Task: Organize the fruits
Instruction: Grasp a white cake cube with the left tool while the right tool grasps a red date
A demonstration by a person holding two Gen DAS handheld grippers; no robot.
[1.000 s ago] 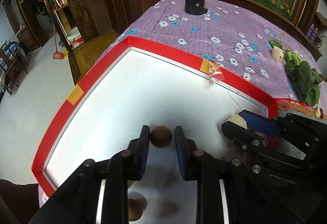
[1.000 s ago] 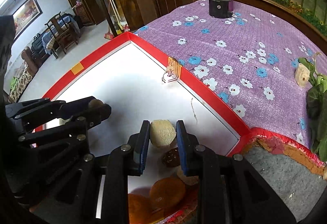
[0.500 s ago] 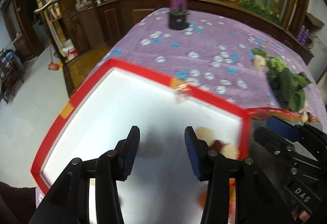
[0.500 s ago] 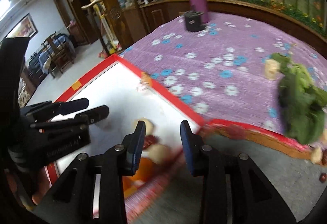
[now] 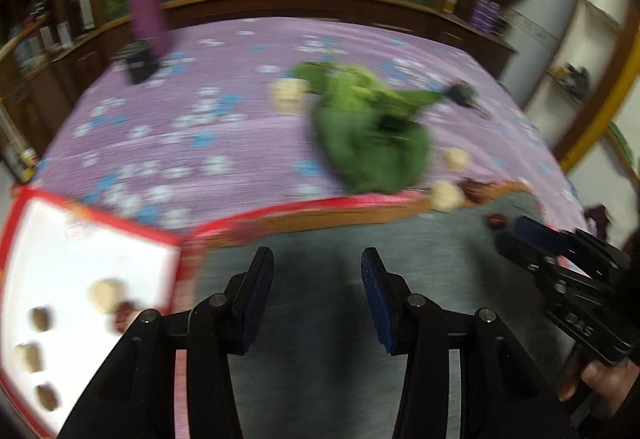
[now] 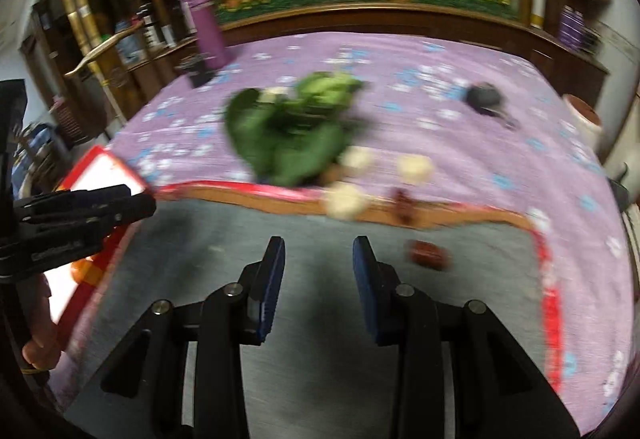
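Note:
Both views are motion-blurred. My left gripper (image 5: 318, 289) is open and empty over the grey mat (image 5: 340, 267). The white tray with red border (image 5: 60, 267) lies to its left and holds several small brown and pale fruits (image 5: 105, 293). My right gripper (image 6: 319, 271) is open and empty over the grey mat (image 6: 224, 239). A dark red fruit (image 6: 428, 254) lies on the mat just right of it. Pale round fruits (image 6: 345, 201) and a dark fruit (image 6: 404, 206) sit along the mat's far edge. The right gripper shows at the right of the left wrist view (image 5: 560, 263).
A pile of green leaves (image 6: 292, 131) lies on the purple flowered tablecloth (image 6: 440, 87) beyond the mat. A purple bottle (image 6: 204, 25) and a black stand (image 6: 198, 73) are at the far left. A dark round object (image 6: 484, 97) is at the far right.
Both grippers let go of their fruits in the white tray, opened, and swung right, away from the tray to over the grey mat.

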